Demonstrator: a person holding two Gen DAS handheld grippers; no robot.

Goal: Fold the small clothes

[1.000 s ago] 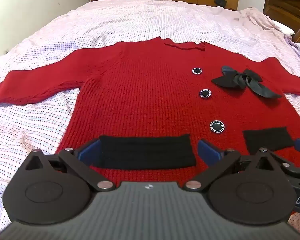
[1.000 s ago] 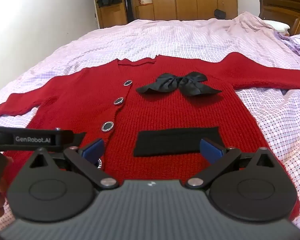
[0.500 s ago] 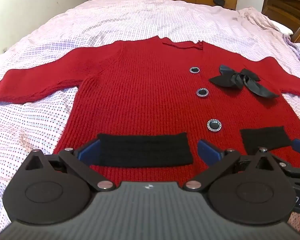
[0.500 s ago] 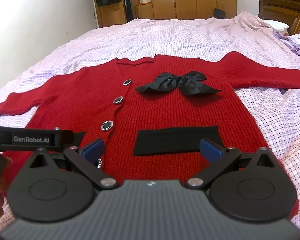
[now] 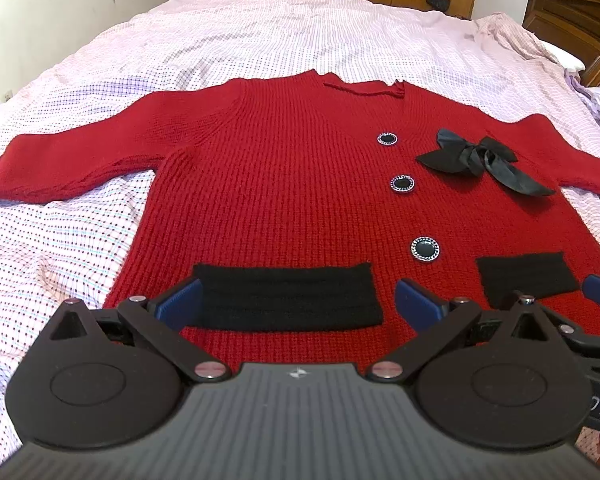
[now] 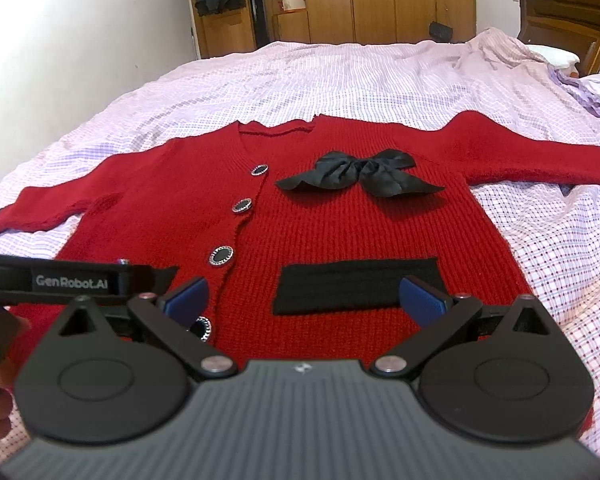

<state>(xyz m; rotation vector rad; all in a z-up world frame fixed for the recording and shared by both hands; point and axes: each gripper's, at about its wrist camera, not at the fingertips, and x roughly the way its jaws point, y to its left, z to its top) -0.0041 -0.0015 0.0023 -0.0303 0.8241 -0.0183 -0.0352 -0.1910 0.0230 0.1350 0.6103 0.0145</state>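
The red cardigan [image 5: 284,184] is lying flat, front up, sleeves spread, on the checked bedsheet [image 5: 260,32]. We are holding the left gripper [image 5: 296,300] over its hem with jaws wide apart and empty, and the right gripper [image 6: 304,300] likewise, open above the black pocket [image 6: 356,286].

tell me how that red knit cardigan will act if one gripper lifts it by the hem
The red knit cardigan looks like soft ribbed knit lying limp on the bedsheet, so it would probably sag and drape, not hold shape. Its spread sleeves would likely trail. The black ribbon bow looks loose and may flop over.
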